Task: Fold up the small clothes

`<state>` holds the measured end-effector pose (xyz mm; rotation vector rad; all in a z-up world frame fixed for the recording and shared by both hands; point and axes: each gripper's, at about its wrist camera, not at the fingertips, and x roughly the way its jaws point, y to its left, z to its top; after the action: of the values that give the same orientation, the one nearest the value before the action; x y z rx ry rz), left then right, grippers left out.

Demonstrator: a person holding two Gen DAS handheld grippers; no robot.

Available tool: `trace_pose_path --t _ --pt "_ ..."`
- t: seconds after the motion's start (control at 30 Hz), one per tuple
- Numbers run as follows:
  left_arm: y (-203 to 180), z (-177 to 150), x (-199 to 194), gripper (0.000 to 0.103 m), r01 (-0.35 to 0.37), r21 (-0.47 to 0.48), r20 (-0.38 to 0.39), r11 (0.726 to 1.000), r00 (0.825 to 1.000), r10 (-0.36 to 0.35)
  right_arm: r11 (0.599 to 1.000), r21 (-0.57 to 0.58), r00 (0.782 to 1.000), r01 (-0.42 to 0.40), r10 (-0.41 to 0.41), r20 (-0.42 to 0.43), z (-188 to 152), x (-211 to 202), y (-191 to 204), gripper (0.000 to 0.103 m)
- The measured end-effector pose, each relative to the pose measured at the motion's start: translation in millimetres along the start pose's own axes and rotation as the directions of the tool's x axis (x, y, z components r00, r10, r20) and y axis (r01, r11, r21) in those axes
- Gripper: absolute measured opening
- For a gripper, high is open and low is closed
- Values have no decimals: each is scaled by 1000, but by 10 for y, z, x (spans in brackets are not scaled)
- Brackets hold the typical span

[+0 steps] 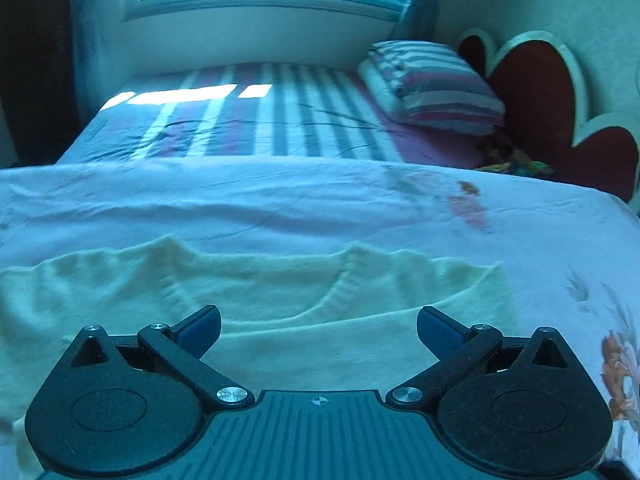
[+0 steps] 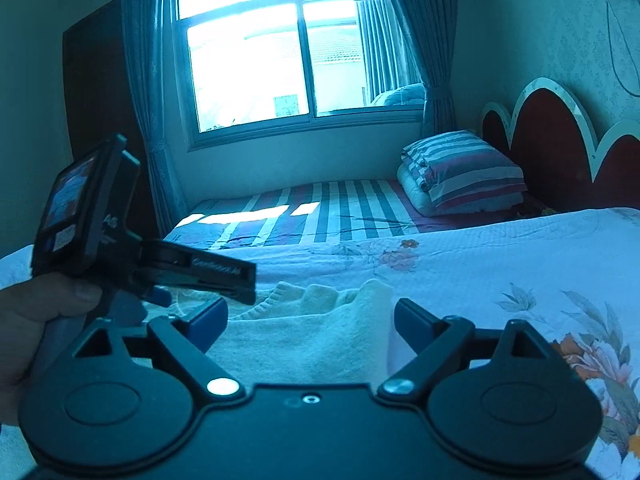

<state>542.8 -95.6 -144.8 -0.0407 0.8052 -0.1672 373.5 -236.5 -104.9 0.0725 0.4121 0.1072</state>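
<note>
A cream knitted sweater [image 1: 256,304] lies spread flat on the white floral bedspread [image 1: 280,204], its V-neck facing me. My left gripper [image 1: 319,326] hovers over the sweater's chest, open, with nothing between its blue pads. In the right wrist view the same sweater [image 2: 320,320] shows bunched folds at its far edge. My right gripper [image 2: 310,318] stands open just above it, with nothing pinched. The left gripper's body [image 2: 120,248], held by a hand [image 2: 36,312], sits to the left of the right one.
Beyond the bedspread lies a striped sheet [image 1: 256,120] with a folded striped quilt [image 1: 432,84] at its right. A red scalloped headboard [image 1: 548,100] runs along the right wall. A window [image 2: 276,52] with curtains fills the far wall.
</note>
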Motion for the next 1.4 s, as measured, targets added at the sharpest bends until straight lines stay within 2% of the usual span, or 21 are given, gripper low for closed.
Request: trace_pose_path --t 0.07,0.13,0.3,0.4,0.5,0.63,0.67,0.73,0.8,0.83,0.87,0.9,1.0,1.37,1.4 --pt "-283 74 99 103 -4 74 22 997 1000 2 1000 11 1000 16 -16 7 -11 -87 -91 91" --pt "-522 113 253 103 -23 120 8 993 1000 22 1000 4 1000 31 -31 4 -19 -137 -156 91" --pt "-826 44 543 103 -63 222 -39 973 997 74 999 7 998 54 -54 17 -47 -207 -283 91" --pt "-856 -3 581 103 -54 223 -56 973 996 69 998 17 998 63 -63 15 -70 -204 -350 91" --pt "-889 -25 513 103 -63 227 -25 972 997 70 997 16 997 69 -69 15 -103 -193 -363 91" --pt "-878 5 460 102 0 194 -2 981 1000 1 997 30 998 66 -67 9 -115 -175 -385 91" --pt "-880 28 450 102 35 176 -2 984 999 -35 997 30 998 67 -67 11 -121 -200 -376 91" --pt "-923 64 488 102 33 178 -1 984 999 -33 997 31 998 65 -66 16 -126 -219 -395 91" --pt "-935 78 509 102 73 155 -30 985 997 -70 997 31 998 69 -69 12 -133 -211 -414 91" --pt "-957 75 520 85 88 152 -38 984 996 -83 997 32 997 70 -70 12 -125 -201 -440 91" --pt "-985 68 530 45 110 157 -51 981 993 -103 997 32 997 73 -73 12 -133 -202 -456 91" --pt "-1028 62 584 34 130 167 -85 977 989 -117 996 36 997 77 -78 11 -138 -195 -473 91" --pt "-1107 18 629 34 77 188 -67 979 996 -65 995 50 997 82 -82 3 -152 -195 -519 91" --pt "-1183 96 485 34 133 170 -42 976 991 -127 996 53 997 71 -72 21 -168 -265 -560 90" --pt "-1201 89 510 34 118 180 -47 977 993 -112 997 45 997 68 -69 24 -167 -281 -554 90"
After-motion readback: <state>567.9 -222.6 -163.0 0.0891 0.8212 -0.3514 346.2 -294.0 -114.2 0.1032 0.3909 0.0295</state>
